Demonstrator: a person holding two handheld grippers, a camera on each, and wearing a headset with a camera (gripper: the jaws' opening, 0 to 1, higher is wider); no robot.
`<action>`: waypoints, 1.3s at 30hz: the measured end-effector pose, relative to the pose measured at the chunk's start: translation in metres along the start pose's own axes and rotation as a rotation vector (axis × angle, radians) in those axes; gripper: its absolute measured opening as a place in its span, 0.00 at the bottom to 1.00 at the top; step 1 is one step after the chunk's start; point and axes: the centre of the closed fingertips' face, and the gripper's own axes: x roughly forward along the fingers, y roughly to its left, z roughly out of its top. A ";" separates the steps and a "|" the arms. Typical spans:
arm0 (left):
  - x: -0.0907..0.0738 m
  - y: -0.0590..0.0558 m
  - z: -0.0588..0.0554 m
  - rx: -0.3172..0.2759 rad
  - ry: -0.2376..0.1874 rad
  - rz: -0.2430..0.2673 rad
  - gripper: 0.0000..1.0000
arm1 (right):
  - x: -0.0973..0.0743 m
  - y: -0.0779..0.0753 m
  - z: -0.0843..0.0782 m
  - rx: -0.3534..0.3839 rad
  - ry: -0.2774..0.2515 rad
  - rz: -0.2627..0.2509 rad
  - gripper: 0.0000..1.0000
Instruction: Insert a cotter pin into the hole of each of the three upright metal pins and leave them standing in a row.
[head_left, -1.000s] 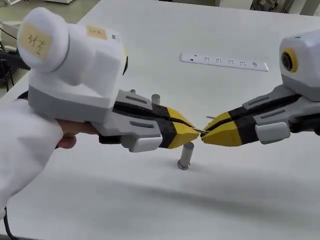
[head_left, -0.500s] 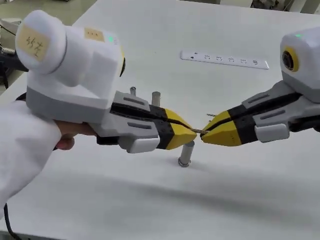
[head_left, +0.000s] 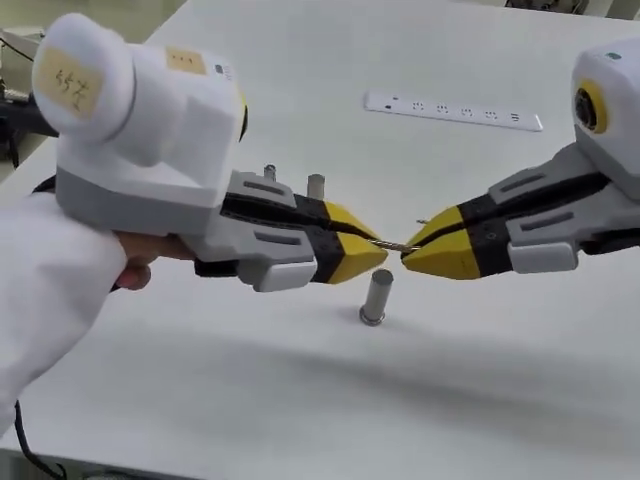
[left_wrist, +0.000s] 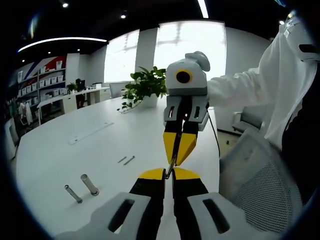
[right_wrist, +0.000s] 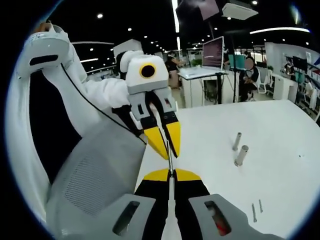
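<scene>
A thin brass cotter pin (head_left: 394, 244) bridges the tips of both grippers in mid-air. My left gripper (head_left: 381, 252) is shut on one end and my right gripper (head_left: 408, 256) is shut on the other, tip to tip. Just below them an upright metal pin (head_left: 377, 297) stands on the white table. Two more metal pins (head_left: 316, 186) (head_left: 270, 173) stand behind the left gripper. In the left gripper view the cotter pin (left_wrist: 172, 162) runs from my own jaws up into the right gripper (left_wrist: 175, 159). The right gripper view shows the left gripper (right_wrist: 169, 154) facing mine.
A white power strip (head_left: 455, 110) lies at the back of the table (head_left: 300, 400). Loose cotter pins (left_wrist: 126, 160) lie on the table beyond the metal pins (left_wrist: 90, 184). A mesh chair (right_wrist: 95, 170) and the person's white sleeve (head_left: 40, 290) are close by.
The two gripper tips have drawn slightly apart, so more of the cotter pin shows between them. The head camera has shifted a little.
</scene>
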 end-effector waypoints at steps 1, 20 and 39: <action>0.000 0.002 -0.001 0.002 0.001 0.008 0.02 | 0.000 -0.002 -0.001 -0.001 0.004 -0.014 0.00; 0.024 0.027 -0.045 -0.009 0.077 0.065 0.26 | -0.015 -0.036 -0.070 0.073 0.208 -0.193 0.00; 0.052 0.043 -0.068 0.015 0.168 -0.004 0.21 | -0.001 -0.049 -0.101 0.083 0.279 -0.196 0.00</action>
